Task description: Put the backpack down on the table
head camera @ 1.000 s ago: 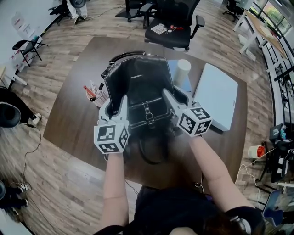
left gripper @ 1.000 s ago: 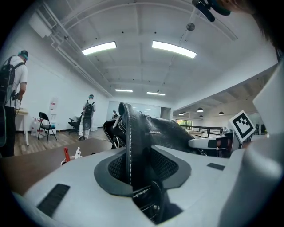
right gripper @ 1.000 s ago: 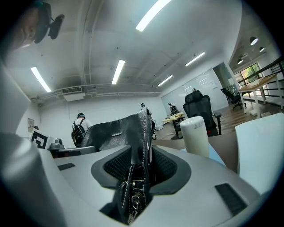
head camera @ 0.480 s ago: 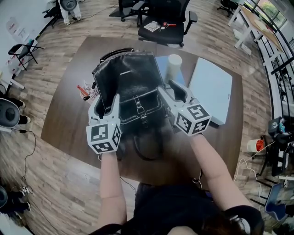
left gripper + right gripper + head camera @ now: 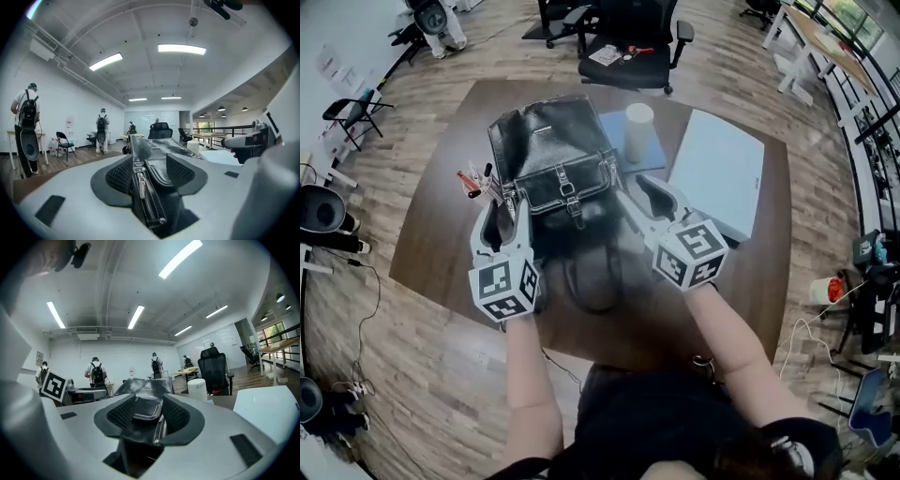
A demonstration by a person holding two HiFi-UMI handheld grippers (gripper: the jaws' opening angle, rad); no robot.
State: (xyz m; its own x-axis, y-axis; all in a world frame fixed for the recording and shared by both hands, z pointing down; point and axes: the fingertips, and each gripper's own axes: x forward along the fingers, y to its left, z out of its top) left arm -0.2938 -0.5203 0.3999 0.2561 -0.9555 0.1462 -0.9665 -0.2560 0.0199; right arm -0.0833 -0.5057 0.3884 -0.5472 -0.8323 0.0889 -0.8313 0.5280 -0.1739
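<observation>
Moved since a second ago: backpack (image 5: 551, 155), then raised between the two tools, now lying on the brown table (image 5: 431, 234) further from the person; both tools now sit at its near corners.

- Forearms, two, bare, reaching out from the bottom of the head view.
- Left gripper (image 5: 502, 211): at the backpack's near left corner, pointing away from the person. Jaws wide and opening. Its own view shows the bag's zipped side seam running between the jaws, the right-hand pad standing clear of it.
- Right gripper (image 5: 642, 187): at the backpack's near right corner. Jaws wide, closing slightly. Its own view shows a fold of black leather lying loosely between the pads.
- Strap loop (image 5: 591, 281): dark, blurred, trailing from the bag toward the table's near edge.
- Backpack: black leather, buckled flap up, resting near the table's middle.
- Pens (image 5: 476, 178): red and black, just left of the bag.
- White cylinder (image 5: 637, 129): upright, beside the bag's far right corner, on a blue sheet (image 5: 649, 157).
- White panel (image 5: 717, 173): flat, right of the cylinder.
- Office chair (image 5: 628, 42): black, beyond the table's far edge.
</observation>
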